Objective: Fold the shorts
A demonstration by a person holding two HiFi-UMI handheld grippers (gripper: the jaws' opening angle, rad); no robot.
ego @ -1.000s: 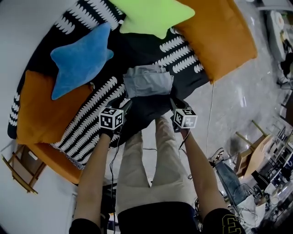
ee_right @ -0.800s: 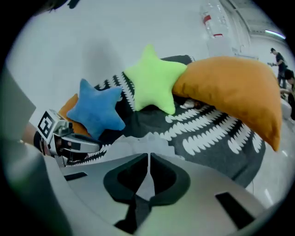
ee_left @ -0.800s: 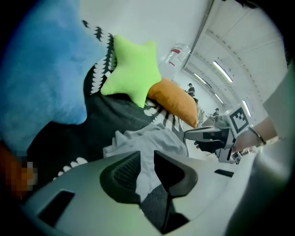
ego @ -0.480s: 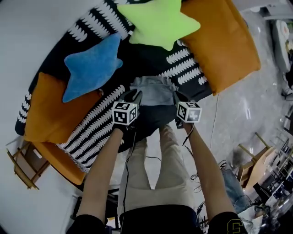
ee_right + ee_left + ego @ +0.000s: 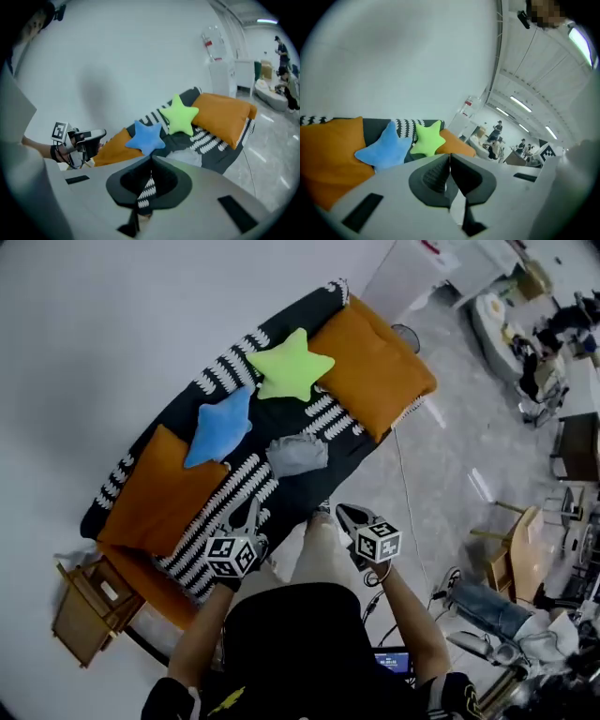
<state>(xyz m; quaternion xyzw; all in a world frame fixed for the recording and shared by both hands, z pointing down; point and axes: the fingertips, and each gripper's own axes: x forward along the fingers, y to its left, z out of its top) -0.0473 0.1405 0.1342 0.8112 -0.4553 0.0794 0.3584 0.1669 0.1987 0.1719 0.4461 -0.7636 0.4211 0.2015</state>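
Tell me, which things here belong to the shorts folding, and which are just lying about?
Job: shorts; left gripper and right gripper, both shut and empty.
Lying about: blue star; green star; orange cushions.

head cam: high, steep down | L tool (image 5: 249, 514), R tool (image 5: 344, 514) cams: fwd | all share sofa (image 5: 268, 414)
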